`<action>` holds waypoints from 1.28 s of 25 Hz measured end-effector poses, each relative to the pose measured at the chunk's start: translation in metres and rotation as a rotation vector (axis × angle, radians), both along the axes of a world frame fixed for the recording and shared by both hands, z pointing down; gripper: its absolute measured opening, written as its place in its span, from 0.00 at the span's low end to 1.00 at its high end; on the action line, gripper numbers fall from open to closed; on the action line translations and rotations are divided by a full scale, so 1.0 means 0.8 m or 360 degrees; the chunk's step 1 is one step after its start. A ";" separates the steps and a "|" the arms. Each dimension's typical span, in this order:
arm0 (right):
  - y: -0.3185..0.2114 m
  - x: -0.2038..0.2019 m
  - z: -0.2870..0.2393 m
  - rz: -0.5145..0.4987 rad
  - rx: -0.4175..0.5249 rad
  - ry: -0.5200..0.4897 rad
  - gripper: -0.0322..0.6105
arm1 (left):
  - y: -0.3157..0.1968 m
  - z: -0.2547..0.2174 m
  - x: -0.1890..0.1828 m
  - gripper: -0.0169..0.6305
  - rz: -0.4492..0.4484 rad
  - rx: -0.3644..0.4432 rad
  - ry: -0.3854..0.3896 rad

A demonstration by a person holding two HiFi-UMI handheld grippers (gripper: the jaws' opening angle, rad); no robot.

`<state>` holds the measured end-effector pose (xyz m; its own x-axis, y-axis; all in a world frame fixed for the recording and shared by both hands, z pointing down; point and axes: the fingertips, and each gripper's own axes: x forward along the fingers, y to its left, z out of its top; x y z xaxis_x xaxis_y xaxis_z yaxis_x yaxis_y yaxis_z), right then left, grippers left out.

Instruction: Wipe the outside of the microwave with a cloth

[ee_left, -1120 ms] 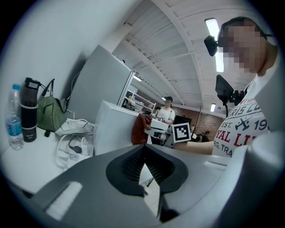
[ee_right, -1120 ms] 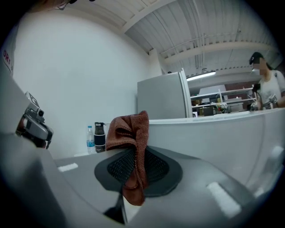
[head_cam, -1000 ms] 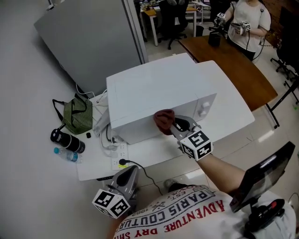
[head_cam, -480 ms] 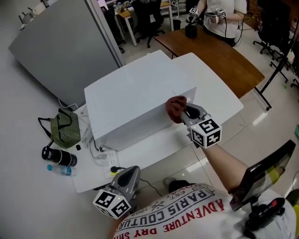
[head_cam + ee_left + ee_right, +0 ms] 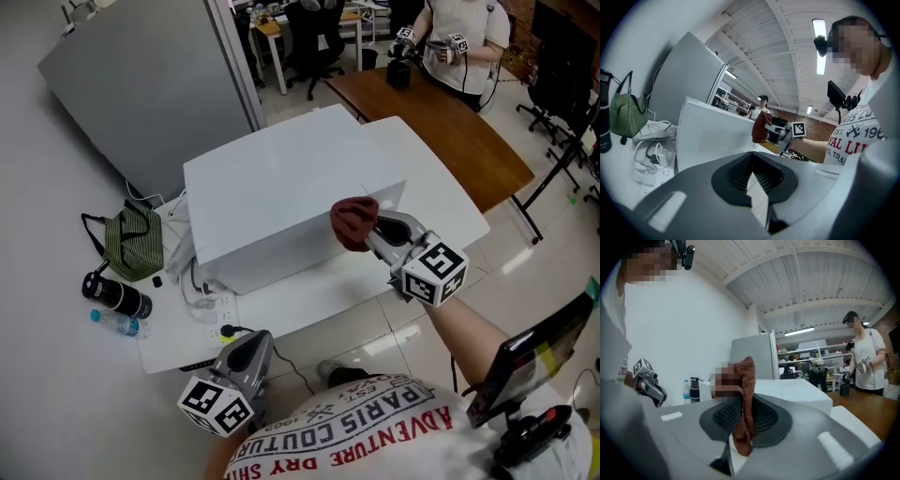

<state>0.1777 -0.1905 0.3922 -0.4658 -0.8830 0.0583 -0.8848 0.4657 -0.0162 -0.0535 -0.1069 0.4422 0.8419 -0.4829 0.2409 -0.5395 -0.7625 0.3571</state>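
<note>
Since the cloth (image 5: 353, 223) is looking soft and kinda floppy, I'm pinching its bunched middle in my right hand-held gripper (image 5: 373, 232).

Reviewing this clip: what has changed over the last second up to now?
The right gripper, shut on the red cloth, has slid the cloth along the front face of the microwave, from near the middle toward its upper right corner. Nothing was picked up or let go. The left gripper stays shut and empty, low by the person's body. The green bag and black bottle have not moved.
</note>
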 end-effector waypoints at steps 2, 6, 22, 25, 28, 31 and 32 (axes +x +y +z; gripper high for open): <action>0.002 -0.036 -0.036 -0.0145 0.0040 0.0017 0.12 | 0.005 -0.004 -0.012 0.04 -0.0024 0.0013 0.0019; -0.016 -0.126 -0.102 -0.0497 0.0050 0.0088 0.12 | 0.014 -0.017 -0.045 0.04 -0.0144 0.0055 0.0044; -0.160 -0.357 -0.058 -0.0847 -0.0837 0.0255 0.12 | 0.068 -0.029 -0.187 0.04 -0.0683 0.0069 0.0189; -0.169 -0.356 -0.040 -0.0823 -0.0915 0.0390 0.12 | 0.067 -0.022 -0.191 0.04 -0.0690 0.0077 0.0224; -0.176 -0.347 -0.028 -0.0793 -0.0976 0.0452 0.12 | 0.060 -0.022 -0.190 0.04 -0.0678 0.0098 0.0224; -0.182 -0.333 -0.020 -0.0769 -0.1023 0.0491 0.12 | 0.047 -0.028 -0.186 0.04 -0.0643 0.0139 0.0219; -0.185 -0.326 -0.019 -0.0756 -0.1037 0.0495 0.12 | 0.042 -0.032 -0.184 0.04 -0.0629 0.0147 0.0216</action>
<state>-0.0831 -0.3385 0.3771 -0.6561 -0.3448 0.6713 -0.6072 0.7694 -0.1983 -0.2004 -0.0735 0.4167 0.6088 -0.7891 0.0814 -0.7495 -0.5385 0.3851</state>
